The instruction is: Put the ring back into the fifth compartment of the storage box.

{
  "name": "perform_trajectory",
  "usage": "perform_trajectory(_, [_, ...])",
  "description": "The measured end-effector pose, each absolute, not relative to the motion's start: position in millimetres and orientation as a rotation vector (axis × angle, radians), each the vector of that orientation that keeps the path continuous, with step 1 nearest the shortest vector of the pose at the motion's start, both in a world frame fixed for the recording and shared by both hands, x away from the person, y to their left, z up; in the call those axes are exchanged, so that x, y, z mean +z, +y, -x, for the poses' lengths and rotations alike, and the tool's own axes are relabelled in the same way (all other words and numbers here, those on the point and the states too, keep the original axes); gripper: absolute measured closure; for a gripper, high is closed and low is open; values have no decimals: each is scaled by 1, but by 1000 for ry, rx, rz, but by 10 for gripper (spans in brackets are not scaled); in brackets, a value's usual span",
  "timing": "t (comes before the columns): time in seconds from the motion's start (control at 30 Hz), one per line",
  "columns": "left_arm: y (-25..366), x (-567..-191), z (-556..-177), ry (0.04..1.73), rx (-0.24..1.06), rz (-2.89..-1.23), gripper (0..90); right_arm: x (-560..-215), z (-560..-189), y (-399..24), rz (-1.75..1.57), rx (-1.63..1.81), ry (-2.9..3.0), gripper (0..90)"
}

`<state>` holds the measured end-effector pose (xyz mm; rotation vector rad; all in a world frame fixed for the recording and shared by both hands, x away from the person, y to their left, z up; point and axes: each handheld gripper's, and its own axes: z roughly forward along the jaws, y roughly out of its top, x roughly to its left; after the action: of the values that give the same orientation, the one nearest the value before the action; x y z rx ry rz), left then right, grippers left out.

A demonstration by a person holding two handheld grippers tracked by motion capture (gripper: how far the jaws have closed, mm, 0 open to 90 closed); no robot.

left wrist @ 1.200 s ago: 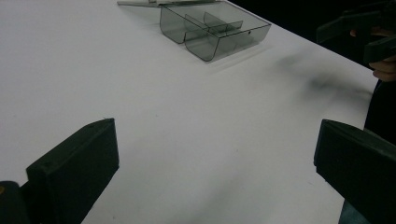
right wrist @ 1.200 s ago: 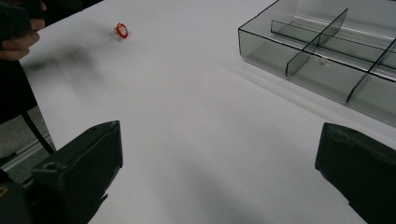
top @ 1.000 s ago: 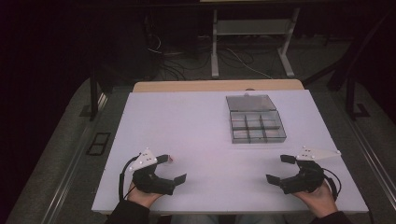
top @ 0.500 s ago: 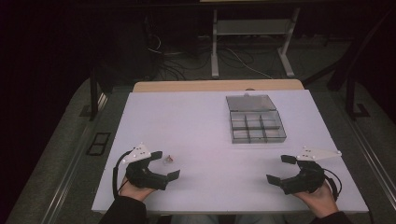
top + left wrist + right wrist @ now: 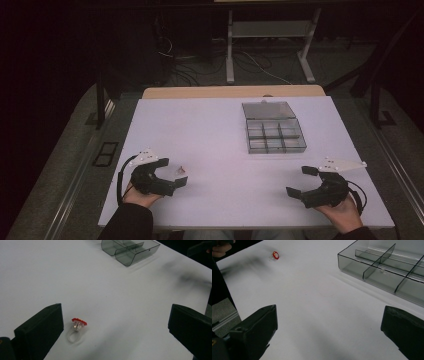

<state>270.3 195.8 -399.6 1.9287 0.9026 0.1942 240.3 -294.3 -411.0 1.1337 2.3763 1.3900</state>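
Red on top and clear plastic below, the small ring lies on the white surface, well apart from the compartment box, on the side of it nearer to the person and toward the left hand. The left hand-held gripper hovers around the ring with its jaws wide apart; in the left gripper view the ring sits close to the left jaw, not in the middle of the gap.

To do the pick well, I think the gripper should first shift sideways so that the ring comes to the middle between the jaws, then go down until the tips almost touch the surface. The ring is light and smooth, so a jaw that arrives first on one side may push it away. Closing slowly on the clear band, below the red top, looks safest.

The right hand-held gripper rests near the front edge, on the near right side of the box, also with its jaws apart and holding nothing.
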Motion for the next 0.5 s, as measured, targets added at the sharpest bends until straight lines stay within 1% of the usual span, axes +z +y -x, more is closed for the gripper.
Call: perform_trajectory(0.5, [195,-403,-292,937,182,-2007,0,-412,-240,-294,-1139,1383,2382,3])
